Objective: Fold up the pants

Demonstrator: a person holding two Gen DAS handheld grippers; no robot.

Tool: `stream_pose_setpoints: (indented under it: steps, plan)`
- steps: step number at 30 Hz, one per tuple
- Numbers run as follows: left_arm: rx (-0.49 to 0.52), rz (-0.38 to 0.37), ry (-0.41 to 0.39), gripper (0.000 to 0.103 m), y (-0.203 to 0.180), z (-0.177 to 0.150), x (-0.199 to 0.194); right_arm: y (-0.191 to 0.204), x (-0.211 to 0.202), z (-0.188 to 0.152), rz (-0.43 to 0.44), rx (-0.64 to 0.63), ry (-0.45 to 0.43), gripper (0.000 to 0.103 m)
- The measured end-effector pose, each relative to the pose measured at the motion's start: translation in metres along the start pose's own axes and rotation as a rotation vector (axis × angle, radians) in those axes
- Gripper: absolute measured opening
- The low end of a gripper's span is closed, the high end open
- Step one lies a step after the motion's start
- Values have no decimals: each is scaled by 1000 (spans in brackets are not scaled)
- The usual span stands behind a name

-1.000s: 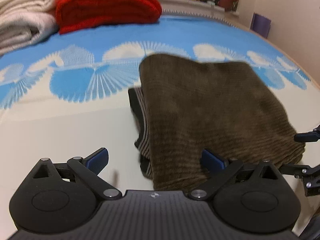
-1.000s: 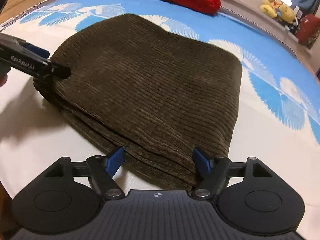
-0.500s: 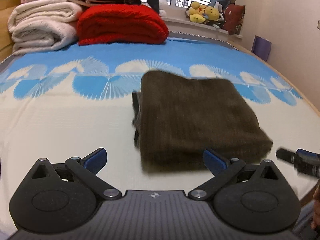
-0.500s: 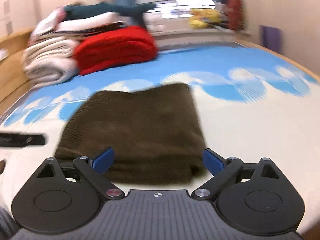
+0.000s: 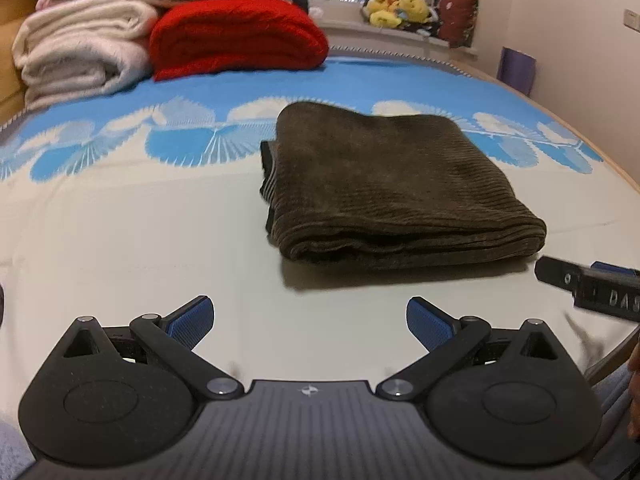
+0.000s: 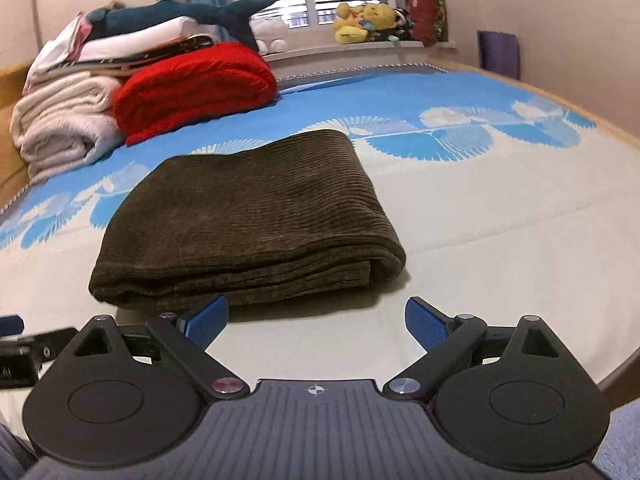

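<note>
Left wrist view: pants [image 5: 384,184] lie folded on bed [image 5: 120,240], nearer than red blanket [image 5: 236,36]. Left gripper [image 5: 310,320] apart, empty. Right gripper [image 6: 316,318] apart, empty, just short of pants. Risk: a gripper brushing the stack's near edge could drag layers askew.

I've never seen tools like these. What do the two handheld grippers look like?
Both look alike. The left gripper and right gripper each have a ribbed black body with two round discs, black link arms with silver pins, and blue textured pads. A small cross mark sits at the centre.
</note>
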State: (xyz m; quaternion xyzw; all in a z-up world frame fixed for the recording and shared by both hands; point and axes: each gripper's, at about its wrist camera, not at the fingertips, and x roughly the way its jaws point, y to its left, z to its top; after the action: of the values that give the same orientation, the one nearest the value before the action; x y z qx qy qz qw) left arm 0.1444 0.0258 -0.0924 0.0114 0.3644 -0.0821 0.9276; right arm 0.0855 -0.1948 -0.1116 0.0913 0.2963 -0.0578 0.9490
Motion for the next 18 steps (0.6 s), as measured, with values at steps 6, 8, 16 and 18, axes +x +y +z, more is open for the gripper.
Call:
stream_pose_setpoints:
  steps: [6,8,16,18]
  plan:
    - [-15,5,29,103,4,7,2,13,5,-5,10,-56,23,95]
    - [-16,18,14,103,4,6,2,14,7,-4,11,-58,23,95]
    - [-27,41,23,103,9,6,11,23,8,-7,25,-126,1,95]
    - [-27,28,25,103,9,7,12,25,7,-7,28,-139,-7,95]
